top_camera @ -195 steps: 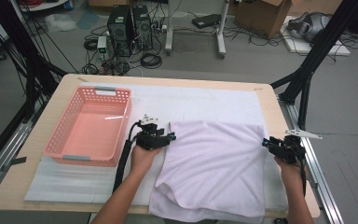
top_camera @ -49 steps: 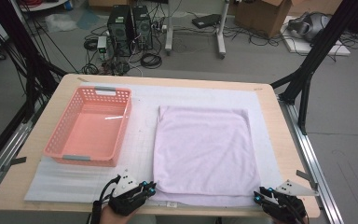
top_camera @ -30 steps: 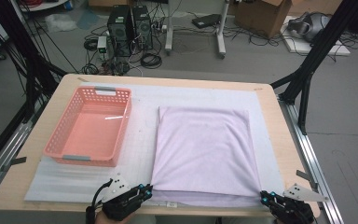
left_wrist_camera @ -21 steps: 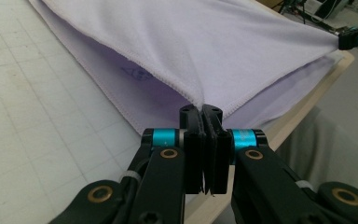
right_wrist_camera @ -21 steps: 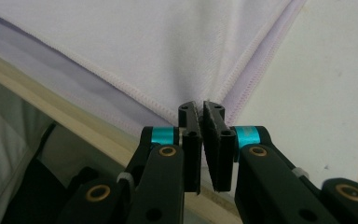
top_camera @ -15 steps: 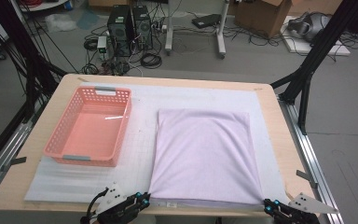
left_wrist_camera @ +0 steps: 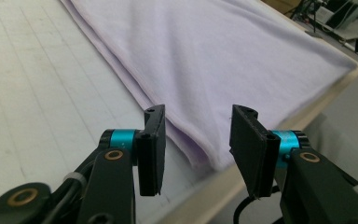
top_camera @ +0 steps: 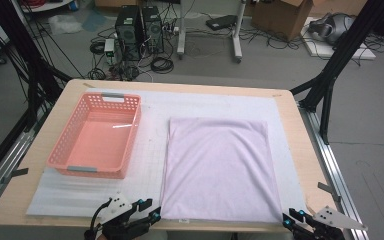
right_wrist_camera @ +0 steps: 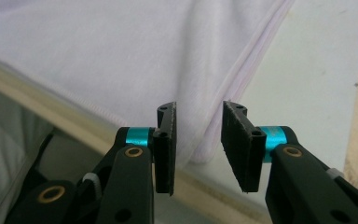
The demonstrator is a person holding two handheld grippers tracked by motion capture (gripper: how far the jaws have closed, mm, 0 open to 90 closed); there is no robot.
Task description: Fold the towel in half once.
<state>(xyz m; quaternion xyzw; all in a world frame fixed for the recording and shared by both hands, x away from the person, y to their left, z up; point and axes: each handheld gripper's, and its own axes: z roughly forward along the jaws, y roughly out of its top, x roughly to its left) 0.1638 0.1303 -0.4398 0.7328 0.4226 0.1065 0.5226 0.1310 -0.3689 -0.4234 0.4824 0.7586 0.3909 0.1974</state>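
While the lilac towel [top_camera: 219, 167] lies flat, both grippers' jaws, just opened, seemingly clear its near corners.

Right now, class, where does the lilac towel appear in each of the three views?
High view: lilac towel lies flat, right of centre on the table.
Left gripper view: upper middle and right.
Right gripper view: upper left and centre.
Shared landmark: the towel's stitched hem.

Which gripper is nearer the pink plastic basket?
Left. The left gripper sits just below the pink plastic basket; the right gripper lies across the lilac cloth.
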